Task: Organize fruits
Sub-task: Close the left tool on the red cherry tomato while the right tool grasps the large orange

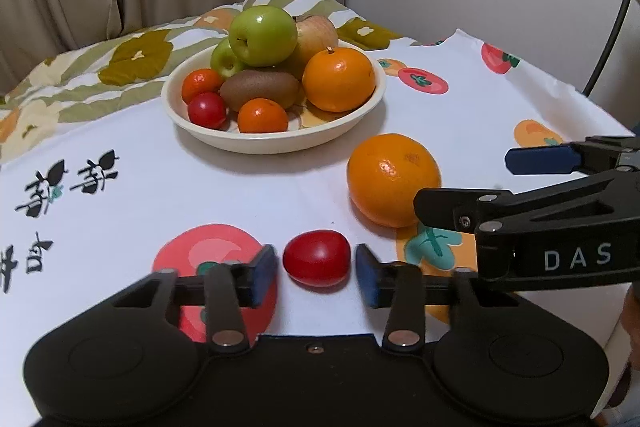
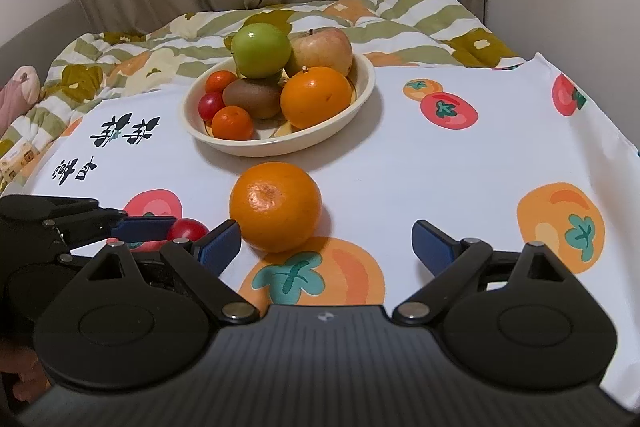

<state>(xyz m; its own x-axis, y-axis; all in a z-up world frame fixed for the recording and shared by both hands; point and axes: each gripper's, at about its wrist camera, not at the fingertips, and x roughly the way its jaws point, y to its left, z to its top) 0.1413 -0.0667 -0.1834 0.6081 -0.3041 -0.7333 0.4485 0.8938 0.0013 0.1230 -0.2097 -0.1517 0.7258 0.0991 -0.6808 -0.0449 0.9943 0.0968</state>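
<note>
Left tongs (image 1: 316, 269): narrow, closed onto the small red fruit (image 1: 317, 258), which sits on the cloth-covered surface (image 1: 224, 195) at the near edge, well short of the bowl (image 1: 276, 147). The pads (image 1: 262, 273) meet it low on its sides. Risk 1: the skin looks smooth and rounded, so with so little pad on it the fruit could squirt forward or drop on the lift. Risk 2: the bowl is already heaped, with a green apple (image 1: 262, 35) perched on top. Anything added at the open front rim could roll out, or a knock could bring the apple down. Next along, the loose orange (image 1: 388, 179) rests on the surface just beside the near finger of my right tongs (image 2: 324, 243), which stand wide and hold nothing. The orange lies off-centre, ahead of their left finger. Risk 3: closing from here would likely push it sideways, not grip it. Risk 4: the two tongs are close together, so they could collide when the left one lifts.
</note>
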